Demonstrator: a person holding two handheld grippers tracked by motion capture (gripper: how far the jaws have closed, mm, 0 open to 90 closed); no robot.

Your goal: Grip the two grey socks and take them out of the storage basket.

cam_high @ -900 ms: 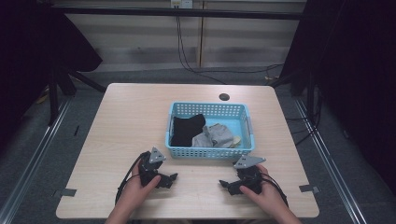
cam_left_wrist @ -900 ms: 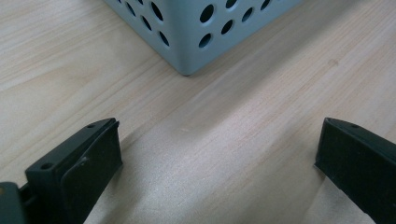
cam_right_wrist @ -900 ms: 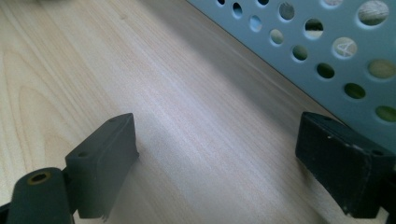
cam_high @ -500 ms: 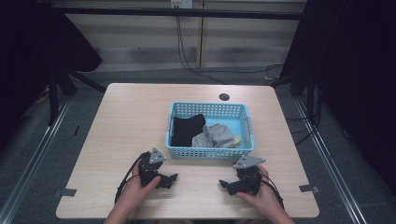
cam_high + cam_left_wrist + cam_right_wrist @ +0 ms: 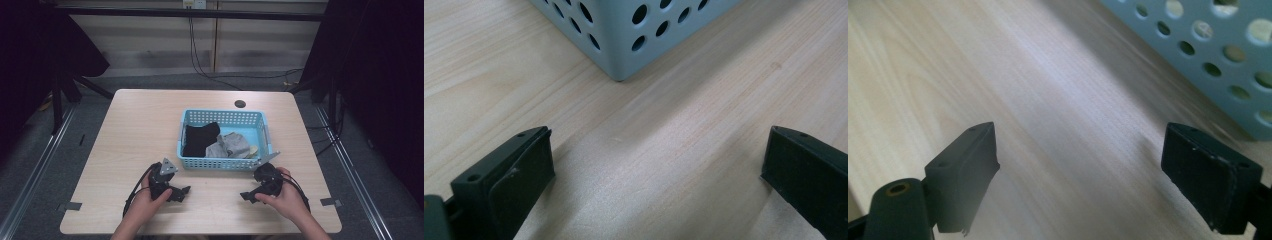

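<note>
No legible text, label, brand, number or sign on any surface in the three views; nothing readable to record.

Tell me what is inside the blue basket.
The blue basket holds a black cloth at left, crumpled grey cloth beside it, and something pale peeking out; anything beneath them is covered.

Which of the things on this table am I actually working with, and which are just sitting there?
In play: blue basket, black cloth and grey cloth inside it, left gripper, right gripper, both open.
Idle: dark round spot on the table.
</note>
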